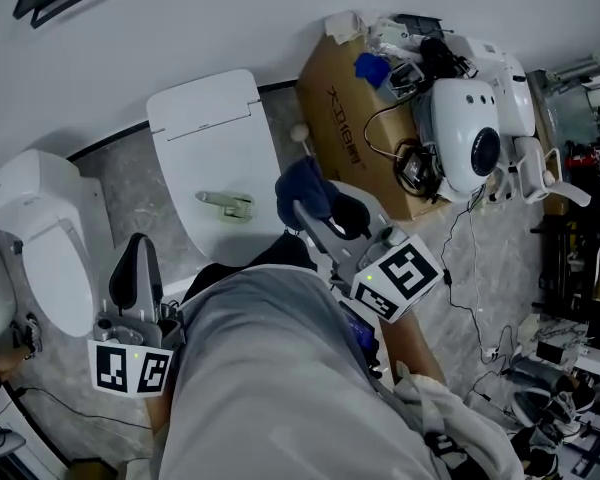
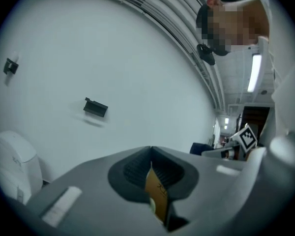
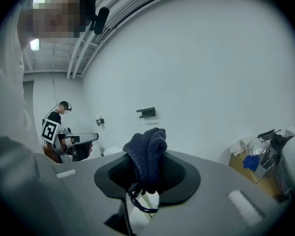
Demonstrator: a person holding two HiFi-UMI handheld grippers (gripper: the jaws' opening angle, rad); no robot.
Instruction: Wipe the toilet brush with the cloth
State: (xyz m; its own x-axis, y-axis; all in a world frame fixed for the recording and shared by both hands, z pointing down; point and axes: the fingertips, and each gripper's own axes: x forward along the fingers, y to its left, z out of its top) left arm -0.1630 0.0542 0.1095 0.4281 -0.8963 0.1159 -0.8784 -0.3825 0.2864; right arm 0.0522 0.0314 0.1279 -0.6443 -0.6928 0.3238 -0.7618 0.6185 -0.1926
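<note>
Cloth [image 3: 146, 154], dark knit, in right hand-held gripper [image 3: 145, 177]

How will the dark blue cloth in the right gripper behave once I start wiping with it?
Probably floppy: the dark blue cloth bunches up and droops over the right gripper instead of holding a shape. Likely light and grippy rather than slippery, judging by its coarse knit. Its loose yarn loop hangs below and could snag.

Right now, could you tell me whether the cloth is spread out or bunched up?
Bunched up: the dark cloth sits as a crumpled wad, its folds piled together, clamped between the jaws of the right gripper.
</note>
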